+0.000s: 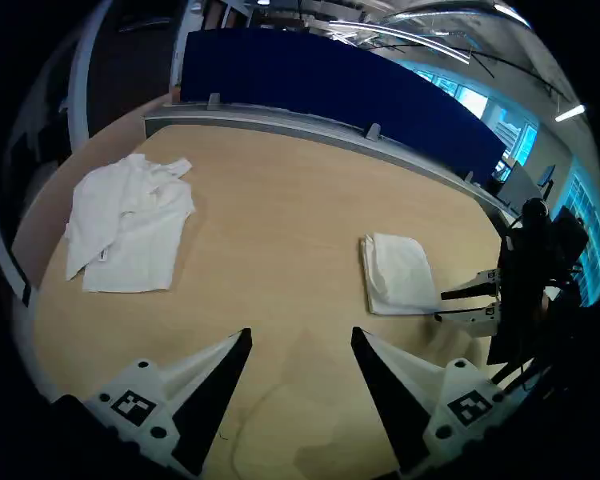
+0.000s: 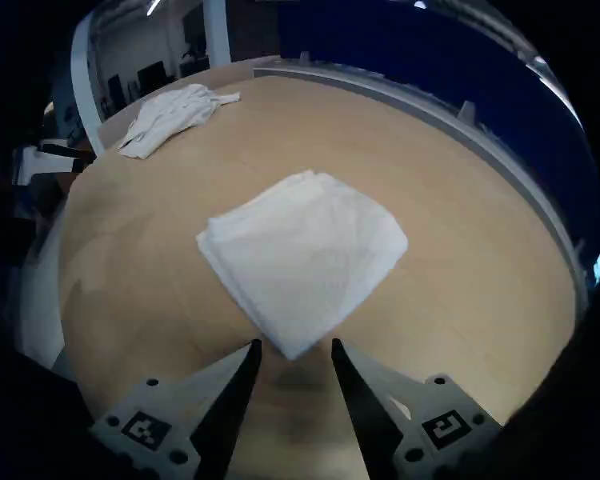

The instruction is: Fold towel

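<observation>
A white towel lies folded into a small square on the wooden table, to the right in the left gripper view. In the right gripper view the folded towel sits just ahead, with its near corner reaching in between the fingertips. My right gripper is open around that corner and does not press on it. It also appears as the right gripper at the towel's right edge, held by a person in dark clothing. My left gripper is open over bare table, well short of the towel.
A crumpled white cloth lies at the table's far left, also seen as the white cloth at the back. A blue partition and a grey rail border the table's far edge. Bare wood lies between the two cloths.
</observation>
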